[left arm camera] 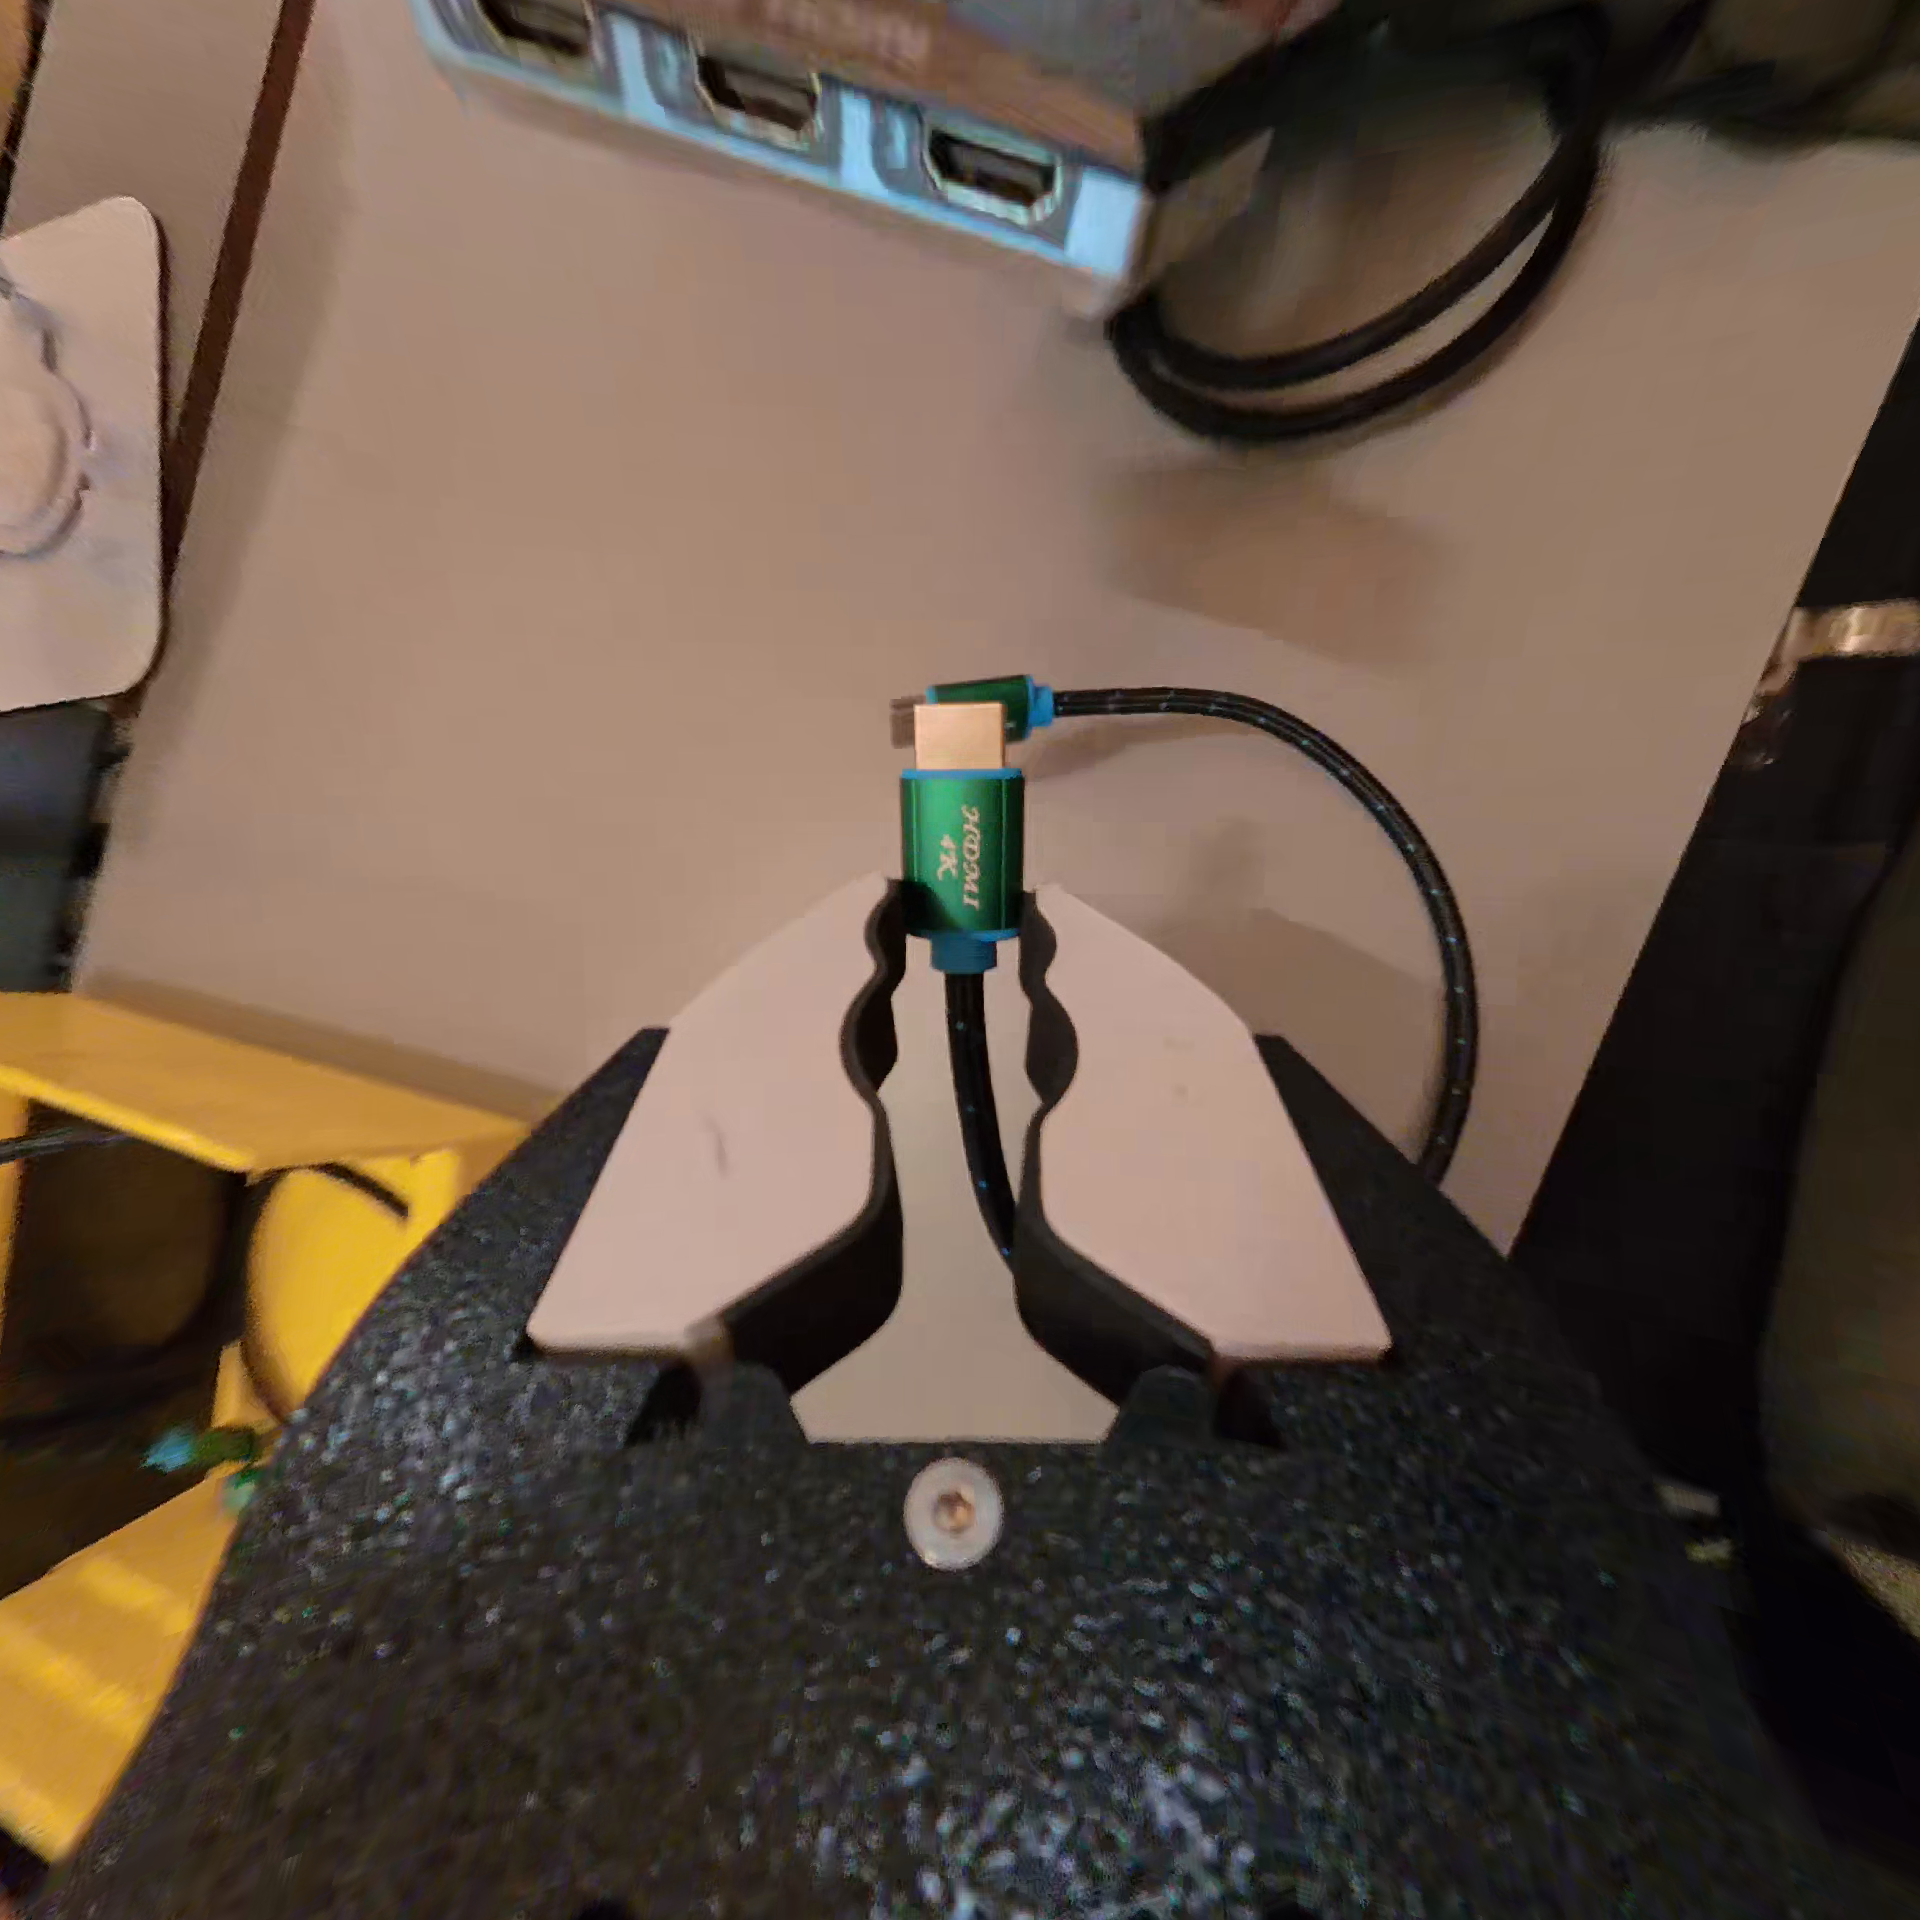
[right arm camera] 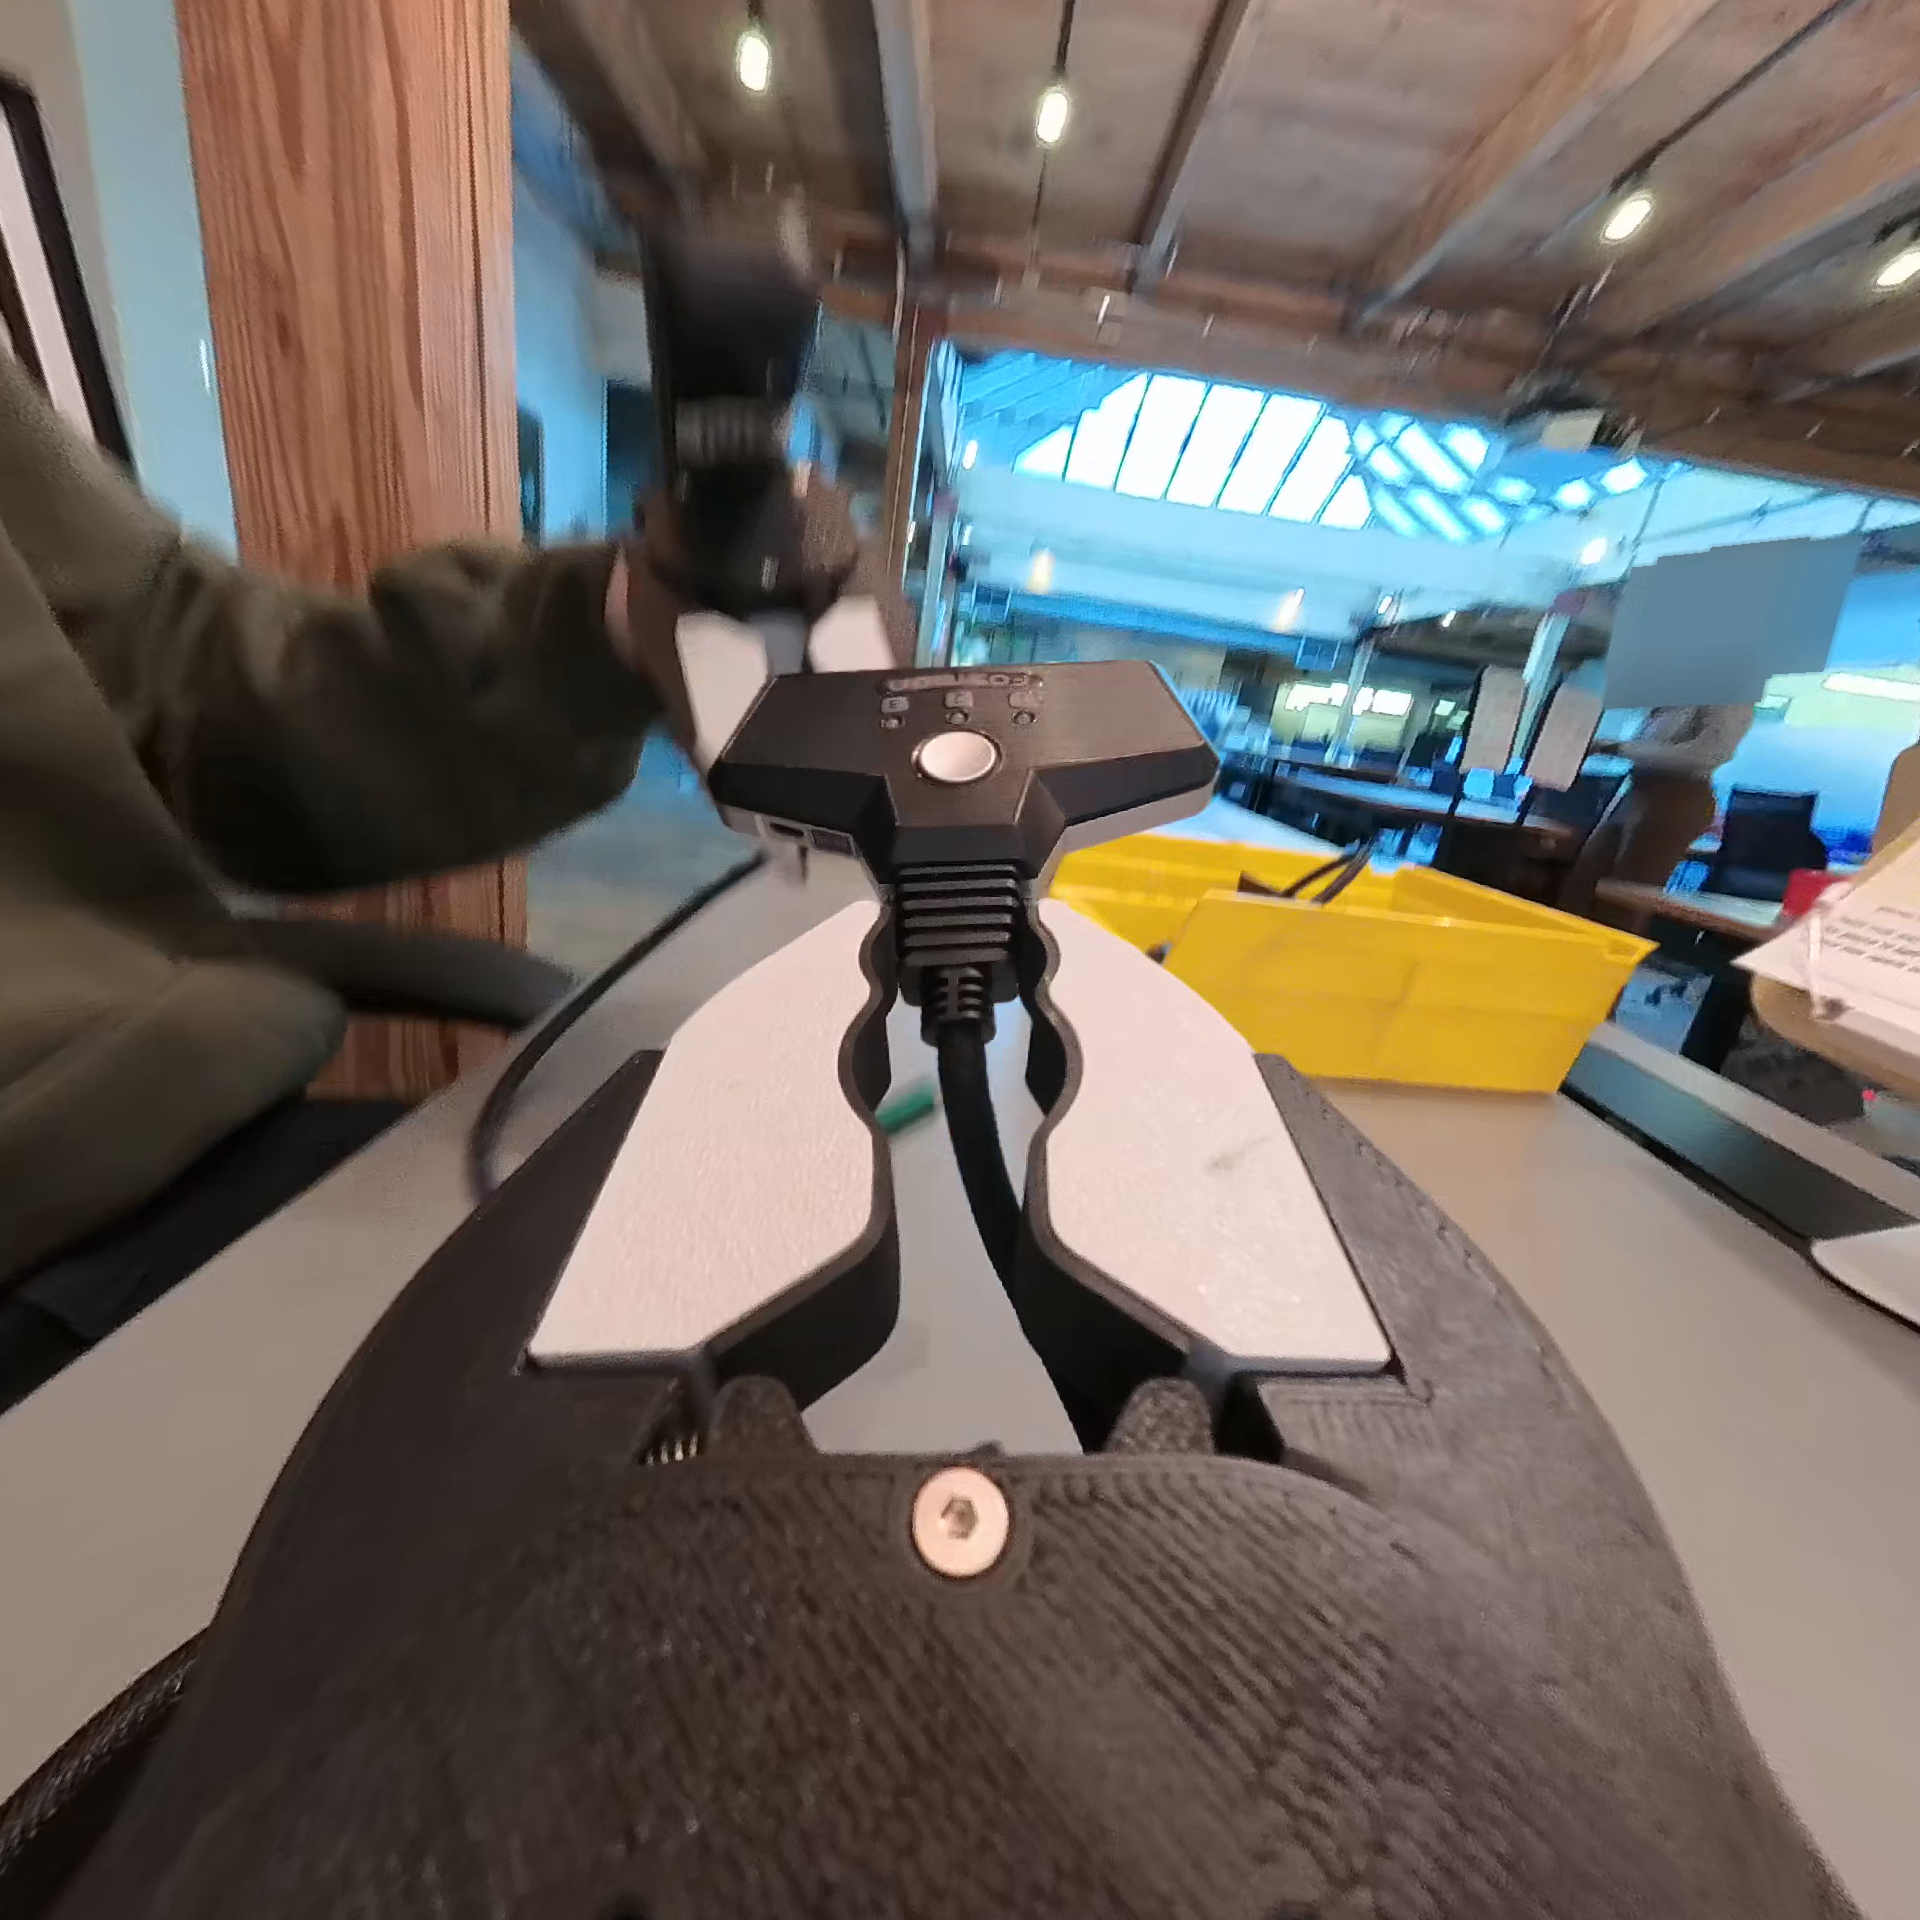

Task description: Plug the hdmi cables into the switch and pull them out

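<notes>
In the left wrist view, we see our left gripper (left arm camera: 961, 914) nearly closed, its tips pinching the green plug (left arm camera: 961, 857) of a braided HDMI cable (left arm camera: 1449, 956), gold connector pointing up and away from the fingers. The cable's other green plug (left arm camera: 982, 694) lies on the beige table (left arm camera: 582, 582) just behind. The switch (left arm camera: 831, 114) sits blurred at the top, three ports facing us, all vacant, well apart from the held plug.

In the right wrist view, our right gripper (right arm camera: 961, 935) is closed down on the ribbed strain relief of the black switch (right arm camera: 961, 753), holding it above the table (right arm camera: 1558, 1299). Behind it, the left gripper (right arm camera: 784, 649) appears blurred, and a yellow bin (right arm camera: 1403, 977) stands to the right.
</notes>
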